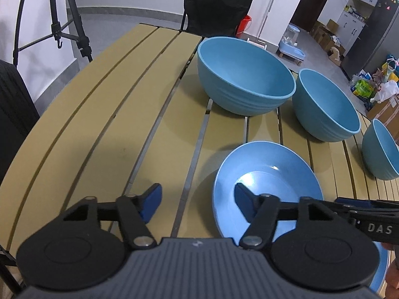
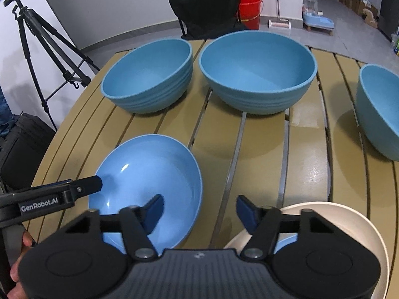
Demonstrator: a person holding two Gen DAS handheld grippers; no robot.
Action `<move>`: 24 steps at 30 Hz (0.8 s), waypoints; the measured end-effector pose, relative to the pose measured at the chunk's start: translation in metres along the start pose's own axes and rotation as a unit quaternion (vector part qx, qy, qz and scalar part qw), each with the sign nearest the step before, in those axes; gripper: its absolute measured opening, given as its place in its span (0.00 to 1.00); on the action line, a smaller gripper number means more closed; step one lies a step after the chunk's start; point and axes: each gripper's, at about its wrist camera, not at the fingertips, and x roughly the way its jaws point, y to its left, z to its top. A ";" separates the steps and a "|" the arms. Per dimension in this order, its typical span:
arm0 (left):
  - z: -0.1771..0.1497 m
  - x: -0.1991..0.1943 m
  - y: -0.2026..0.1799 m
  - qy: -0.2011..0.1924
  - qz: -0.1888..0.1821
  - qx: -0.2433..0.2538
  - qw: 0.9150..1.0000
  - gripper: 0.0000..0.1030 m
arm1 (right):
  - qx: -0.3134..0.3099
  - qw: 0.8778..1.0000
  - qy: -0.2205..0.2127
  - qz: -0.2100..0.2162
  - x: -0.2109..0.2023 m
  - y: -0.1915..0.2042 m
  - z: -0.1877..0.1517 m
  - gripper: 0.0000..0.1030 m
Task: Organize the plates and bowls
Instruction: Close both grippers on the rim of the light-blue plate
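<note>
Left gripper (image 1: 198,200): my blue-padded fingers spread wide, holding nothing.
Right gripper (image 2: 200,210): mine too, wide, nothing held.
Blue plate (image 2: 149,174): glossy, shallow, round, on the slatted tan bench (image 2: 261,162) below both grippers.
Bowls (image 2: 258,72): matte blue, ribbed, beyond the plate.
Cream plate (image 2: 349,226): smooth, near right.

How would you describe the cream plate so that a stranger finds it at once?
Start from the slatted tan table and the row of blue bowls along its far side. Come to the near edge: the cream plate lies to the right of the shallow blue plate. It is the only dish that is not blue.
</note>
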 end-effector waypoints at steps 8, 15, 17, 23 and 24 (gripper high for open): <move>0.001 0.012 0.005 0.021 -0.012 -0.009 1.000 0.29 | 0.008 1.000 0.014 0.011 0.011 -0.002 0.004 0.39; 0.001 0.016 0.004 0.024 -0.023 -0.011 0.999 0.19 | 0.017 0.999 0.017 0.021 0.017 -0.003 0.007 0.23; 0.002 0.016 0.004 0.025 -0.028 -0.012 0.999 0.15 | 0.021 0.999 0.019 0.023 0.018 -0.003 0.008 0.17; 0.003 0.019 0.001 0.025 -0.033 -0.010 0.999 0.08 | 0.022 0.999 0.021 0.024 0.019 -0.003 0.008 0.09; 0.003 0.020 0.001 0.026 -0.033 -0.011 0.999 0.08 | 0.022 0.999 0.021 0.023 0.020 -0.002 0.008 0.07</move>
